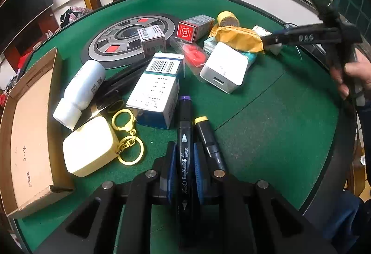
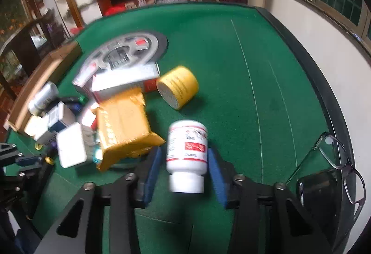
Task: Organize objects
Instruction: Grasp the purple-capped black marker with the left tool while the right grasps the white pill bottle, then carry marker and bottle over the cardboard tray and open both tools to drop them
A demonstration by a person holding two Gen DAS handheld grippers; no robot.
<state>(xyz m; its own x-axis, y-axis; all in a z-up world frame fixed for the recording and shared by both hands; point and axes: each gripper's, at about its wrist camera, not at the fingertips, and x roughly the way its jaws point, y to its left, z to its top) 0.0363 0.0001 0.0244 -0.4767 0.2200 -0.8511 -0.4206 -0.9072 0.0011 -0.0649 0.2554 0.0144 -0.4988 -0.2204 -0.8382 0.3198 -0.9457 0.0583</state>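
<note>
- Sorting barely begun: cardboard box (image 1: 30, 133) at the left edge of the green surface (image 1: 266, 128) looks empty; most items lie in one heap mid-surface.
- Left hand-held gripper (image 1: 184, 159), pads closed to a narrow gap around a black art marker (image 1: 184, 138); grip looks firm, contact judged not certain. A 2nd marker w/ yellow cap (image 1: 207, 138) lies just beside it.
- Right hand-held gripper (image 2: 184, 161) wide open, straddling a white pill bottle (image 2: 187, 152); small gaps either side, so not yet gripped. View is blurred.
- Left to do: white bottle (image 1: 81, 91), barcode box (image 1: 157, 89), charger cube (image 1: 223, 68), yellow parcel (image 2: 123, 124), tape roll (image 2: 177, 87), key ring (image 1: 126, 135), etc.
- Room: open felt on the right; glasses (image 2: 336, 156) near that rim, heap crowds the box side.
</note>
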